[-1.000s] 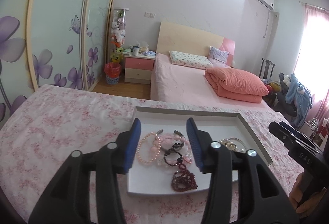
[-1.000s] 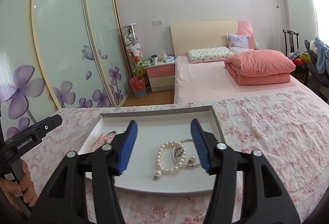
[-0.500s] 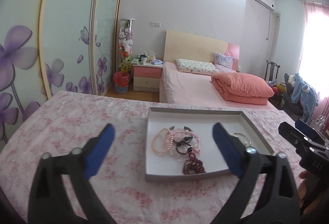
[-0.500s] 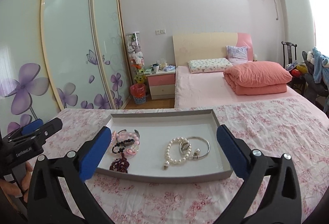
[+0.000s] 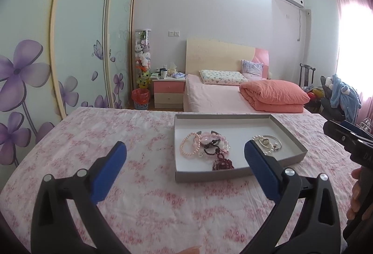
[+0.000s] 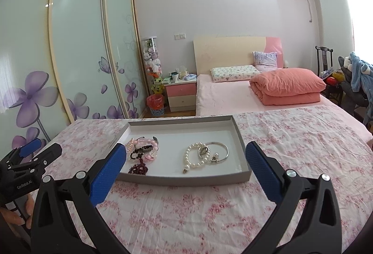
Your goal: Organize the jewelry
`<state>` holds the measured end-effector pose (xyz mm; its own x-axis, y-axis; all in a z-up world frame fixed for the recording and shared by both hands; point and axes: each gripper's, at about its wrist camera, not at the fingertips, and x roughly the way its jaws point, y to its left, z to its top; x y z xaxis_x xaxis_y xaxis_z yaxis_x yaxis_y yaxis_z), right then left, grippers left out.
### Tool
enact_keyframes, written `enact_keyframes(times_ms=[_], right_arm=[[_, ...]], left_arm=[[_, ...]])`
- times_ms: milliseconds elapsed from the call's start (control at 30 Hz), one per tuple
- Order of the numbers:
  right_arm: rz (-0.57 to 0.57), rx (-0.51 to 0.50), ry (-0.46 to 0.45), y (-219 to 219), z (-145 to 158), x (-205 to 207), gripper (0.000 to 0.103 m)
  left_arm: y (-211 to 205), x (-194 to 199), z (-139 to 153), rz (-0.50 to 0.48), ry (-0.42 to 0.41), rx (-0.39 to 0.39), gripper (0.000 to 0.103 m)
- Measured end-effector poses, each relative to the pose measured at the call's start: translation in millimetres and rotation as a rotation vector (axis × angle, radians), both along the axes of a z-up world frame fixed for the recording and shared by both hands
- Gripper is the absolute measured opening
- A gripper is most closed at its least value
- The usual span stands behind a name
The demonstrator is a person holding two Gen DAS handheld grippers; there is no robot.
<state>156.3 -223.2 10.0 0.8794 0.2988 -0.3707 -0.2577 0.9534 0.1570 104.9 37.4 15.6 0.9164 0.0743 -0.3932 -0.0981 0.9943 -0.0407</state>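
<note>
Jewelry [image 6: 195, 156] lies in the grey tray [image 6: 242, 137]; left gripper [image 5: 185, 160] and right gripper [image 6: 186, 160] spread wide, empty.

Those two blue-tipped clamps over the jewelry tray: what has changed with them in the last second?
Both drew back from the tray and spread wide. The left hand-held gripper and the right hand-held gripper had stood half closed over the bracelets, holding nothing; now they are fully open, short of the tray. The pearl bracelet, dark beads and tray stayed put.
</note>
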Motion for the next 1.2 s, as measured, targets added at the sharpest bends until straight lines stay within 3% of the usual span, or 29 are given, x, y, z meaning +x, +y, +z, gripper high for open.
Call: enact_keyframes(times_ms=[400, 1200], right_arm=[[0.019, -0.05, -0.029, 5, -10, -43, 0.101], [0.019, -0.011, -0.007, -1, -19, -55, 0.101]], left_arm=[[-12, -45, -6, -0.018, -0.036, 0.015, 0.099], [-14, -55, -12, -0.036, -0.033, 0.003, 0.099]])
